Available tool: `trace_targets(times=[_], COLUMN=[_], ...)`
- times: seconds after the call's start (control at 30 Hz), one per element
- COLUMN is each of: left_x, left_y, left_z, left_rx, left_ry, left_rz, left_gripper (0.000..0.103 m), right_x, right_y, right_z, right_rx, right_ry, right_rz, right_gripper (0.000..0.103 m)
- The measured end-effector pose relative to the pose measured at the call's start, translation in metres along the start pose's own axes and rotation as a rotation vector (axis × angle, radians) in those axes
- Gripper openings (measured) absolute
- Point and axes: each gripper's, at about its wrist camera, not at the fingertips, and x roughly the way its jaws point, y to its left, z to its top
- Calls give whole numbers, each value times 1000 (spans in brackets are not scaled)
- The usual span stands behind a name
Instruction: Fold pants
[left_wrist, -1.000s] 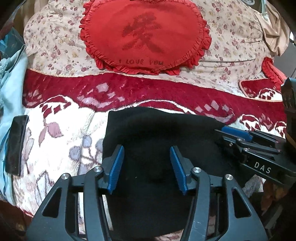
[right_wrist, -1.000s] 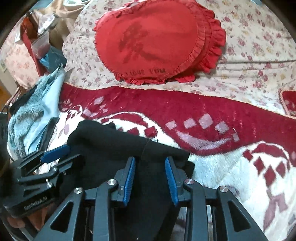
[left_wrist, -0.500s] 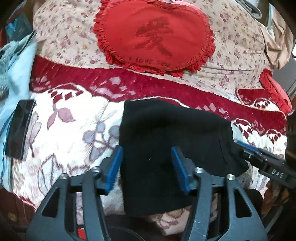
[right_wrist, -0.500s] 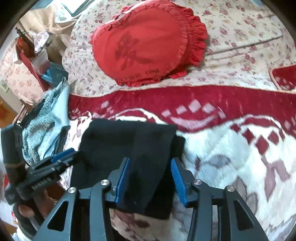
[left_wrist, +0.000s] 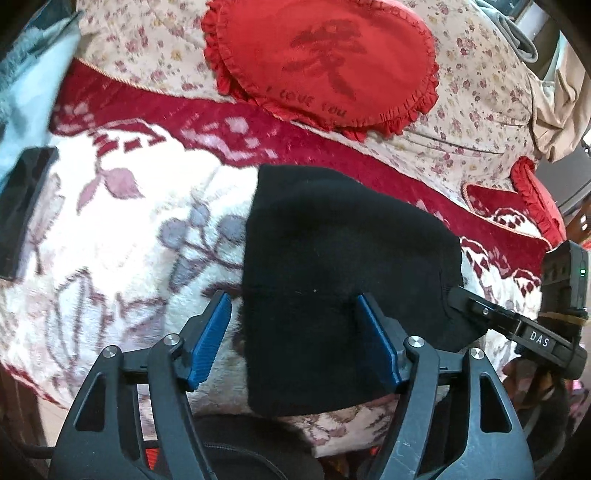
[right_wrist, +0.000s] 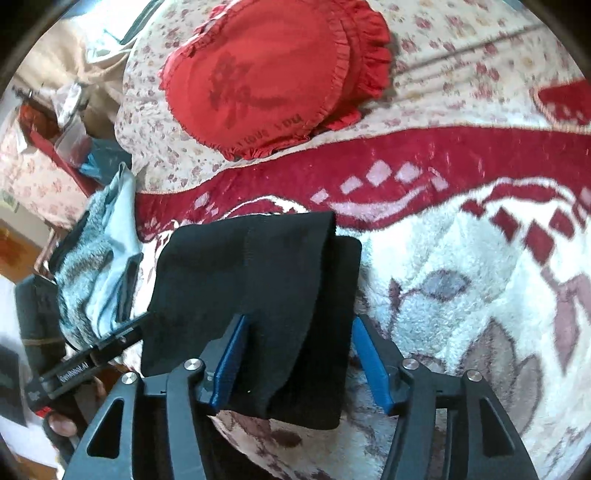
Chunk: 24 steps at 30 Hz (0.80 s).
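The black pants (left_wrist: 332, 266) lie folded into a compact rectangle on the red-and-white floral blanket (left_wrist: 122, 229). They also show in the right wrist view (right_wrist: 258, 288), with a folded flap on top. My left gripper (left_wrist: 295, 343) is open, its blue pads straddling the near left part of the pants. My right gripper (right_wrist: 299, 362) is open, its blue pads on either side of the pants' near right edge. The right gripper's fingers (left_wrist: 517, 328) show at the pants' right side in the left wrist view.
A red heart-shaped pillow (left_wrist: 325, 62) rests on a floral quilt (left_wrist: 480, 96) behind the pants. A dark phone (left_wrist: 22, 206) and a pale blue towel (right_wrist: 99, 266) lie at the left. The bed's near edge is just below the pants.
Both grippers have drawn back toward the bed's near edge. The right gripper's jaws have opened wider. The pants lie in the same folded shape.
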Motion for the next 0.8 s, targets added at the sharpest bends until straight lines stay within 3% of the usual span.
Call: trace_targets(times=[0.13,0.27,0.47,0.67,0.73,0.8], left_x=[11,24,29,28,25,20], left_y=[0,1,-8,-15,-18,-22], left_z=[-1,0,-2,-5,-6,-7], left_rx=[-14,-30,9,19,23,33], left_ry=[23,54,53,52,42,22], left_rz=[-22,-53,-23,-1,9,22], left_gripper=[75,86,94,93,88,77], right_x=[7,16,29,27,25,22], right_y=[-4,-8,-2,2,6,12], right_z=[0,3,6,6,5,3], right_rx=[32,59,44,14,-10,-37], right_ry=[6,30,54,44,31,13], right_rz=[39,84,84,62,49,35], right_gripper=[62,67,72,69,66,62])
